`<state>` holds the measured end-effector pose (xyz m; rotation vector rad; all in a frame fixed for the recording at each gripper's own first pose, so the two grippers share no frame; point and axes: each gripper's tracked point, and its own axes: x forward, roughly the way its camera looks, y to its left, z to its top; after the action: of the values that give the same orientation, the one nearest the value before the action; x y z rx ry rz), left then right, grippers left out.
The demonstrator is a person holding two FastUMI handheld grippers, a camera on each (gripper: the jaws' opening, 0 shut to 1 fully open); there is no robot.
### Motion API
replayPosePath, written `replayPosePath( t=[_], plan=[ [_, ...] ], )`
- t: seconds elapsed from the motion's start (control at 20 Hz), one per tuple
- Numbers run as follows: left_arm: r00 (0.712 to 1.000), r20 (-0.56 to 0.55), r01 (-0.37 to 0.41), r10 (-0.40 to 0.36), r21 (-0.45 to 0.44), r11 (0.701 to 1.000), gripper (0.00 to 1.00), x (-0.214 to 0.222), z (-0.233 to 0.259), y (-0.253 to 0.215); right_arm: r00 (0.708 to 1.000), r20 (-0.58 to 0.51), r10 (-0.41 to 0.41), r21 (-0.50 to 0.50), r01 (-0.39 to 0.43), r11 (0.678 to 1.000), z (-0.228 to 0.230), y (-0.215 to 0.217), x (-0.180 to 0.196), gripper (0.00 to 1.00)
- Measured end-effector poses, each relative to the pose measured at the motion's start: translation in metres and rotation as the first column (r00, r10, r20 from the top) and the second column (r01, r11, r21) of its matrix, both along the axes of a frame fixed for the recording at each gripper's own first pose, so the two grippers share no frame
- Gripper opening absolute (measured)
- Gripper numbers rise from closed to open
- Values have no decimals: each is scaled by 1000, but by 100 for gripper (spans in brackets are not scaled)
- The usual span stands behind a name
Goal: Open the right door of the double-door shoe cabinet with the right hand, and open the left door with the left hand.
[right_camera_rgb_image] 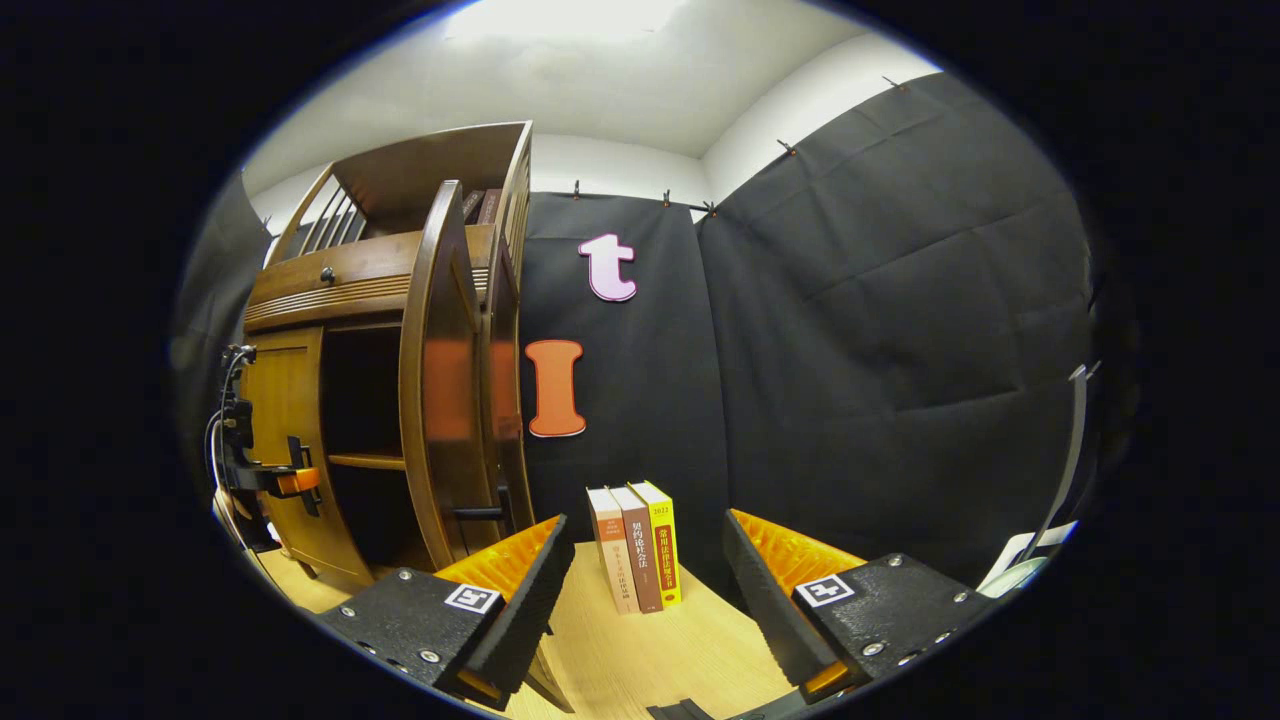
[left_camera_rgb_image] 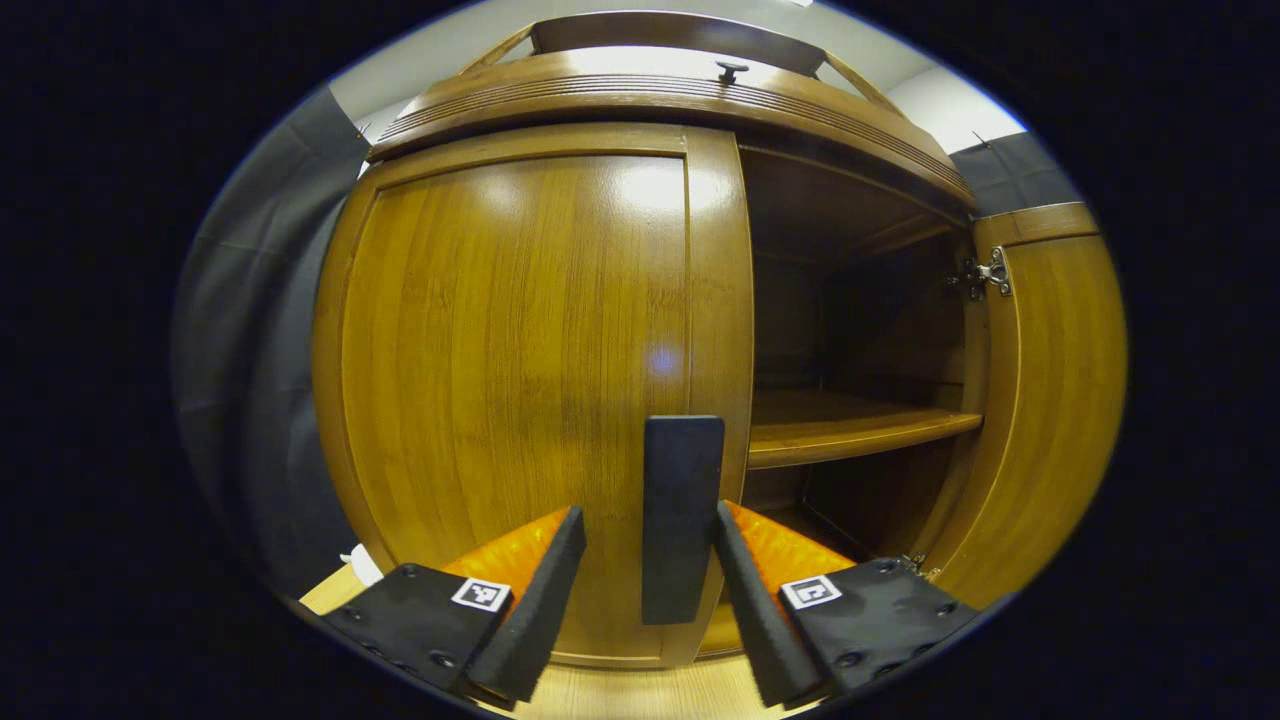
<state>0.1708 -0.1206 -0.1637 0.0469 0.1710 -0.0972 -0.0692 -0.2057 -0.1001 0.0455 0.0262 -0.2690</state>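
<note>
Two doors are seen on the shoe cabinet (left_camera_rgb_image: pixel 660 90). Its right door (left_camera_rgb_image: pixel 1040 400) is swung fully open, exposing a shelf (left_camera_rgb_image: pixel 850 430). Its left door (left_camera_rgb_image: pixel 520 380) is closed, with a dark handle (left_camera_rgb_image: pixel 682 515) between the spread fingers of the left gripper (left_camera_rgb_image: pixel 648 590); contact cannot be confirmed. The right gripper (right_camera_rgb_image: pixel 640 590) is held wide open and grips nothing, with three upright books (right_camera_rgb_image: pixel 637 545) seen beyond it on the table (right_camera_rgb_image: pixel 640 650).

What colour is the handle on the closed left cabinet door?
Black; the handle stands out against the brown wooden left door, best in the left gripper view.
</note>
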Motion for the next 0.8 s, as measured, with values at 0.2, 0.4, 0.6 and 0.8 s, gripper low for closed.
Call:
replayPosePath(
  t=[0.2,0.4,0.6,0.8],
  plan=[
    [999,-8,40,-40,-25,999,59,-1,-1,-12,1000,-8,17,5,-17,1000,-3,9,0,92],
    [999,7,45,-45,5,999,27,-5,0,-13,999,-36,31,-3,-31,1000,-9,17,-3,92],
    [996,-1,93,-93,-22,995,22,-23,4,-12,999,-31,41,3,-41,999,-4,26,-6,92],
    [991,-11,135,-135,-36,990,22,-51,8,-7,999,-9,52,13,-52,999,6,37,-12,92]
  ],
)
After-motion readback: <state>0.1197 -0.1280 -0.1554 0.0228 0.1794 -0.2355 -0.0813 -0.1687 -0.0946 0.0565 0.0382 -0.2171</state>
